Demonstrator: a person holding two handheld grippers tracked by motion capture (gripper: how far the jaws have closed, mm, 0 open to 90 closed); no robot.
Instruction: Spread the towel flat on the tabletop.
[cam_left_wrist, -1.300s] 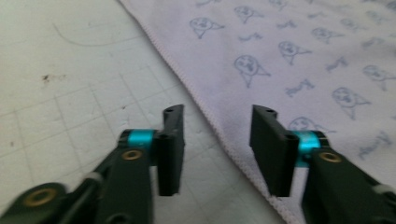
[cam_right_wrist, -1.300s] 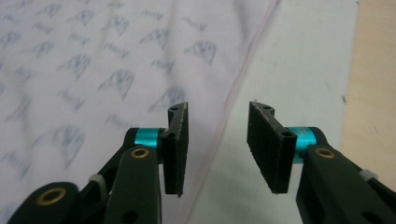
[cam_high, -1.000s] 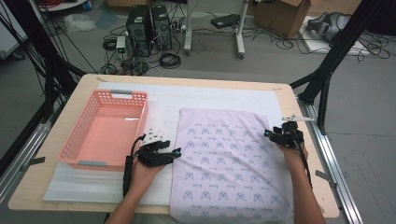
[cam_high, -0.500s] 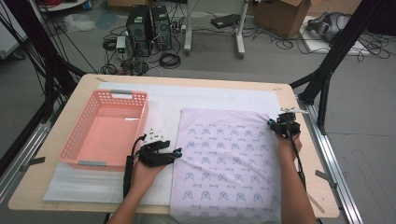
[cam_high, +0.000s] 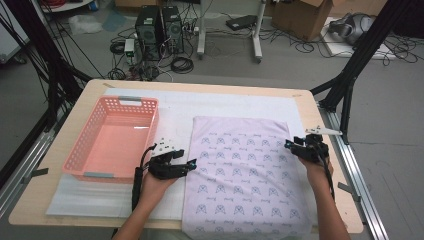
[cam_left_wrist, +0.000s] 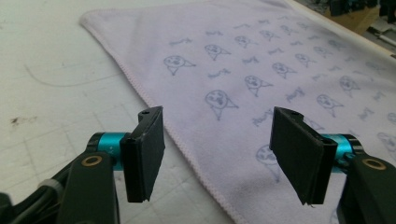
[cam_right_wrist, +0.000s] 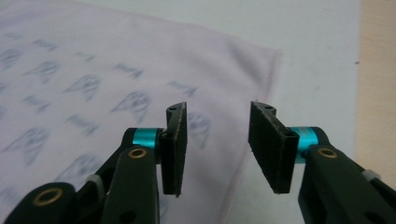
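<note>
Cloth (cam_high: 242, 175) flat on counter (cam_high: 305, 107); both hand-held grippers, left (cam_high: 186, 164) and right (cam_high: 291, 145), spread, jaws just opening, nothing between; we pinch side hems together.

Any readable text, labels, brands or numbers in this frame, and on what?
None can be read.
Cloth: a repeated print of small animal-like faces with short squiggly marks beside them; the marks may be lettering but are too small and blurred to read, also in the left gripper view.
Basket: no label seen.
Computer towers and cardboard box on the floor: any markings are too small to read.
</note>
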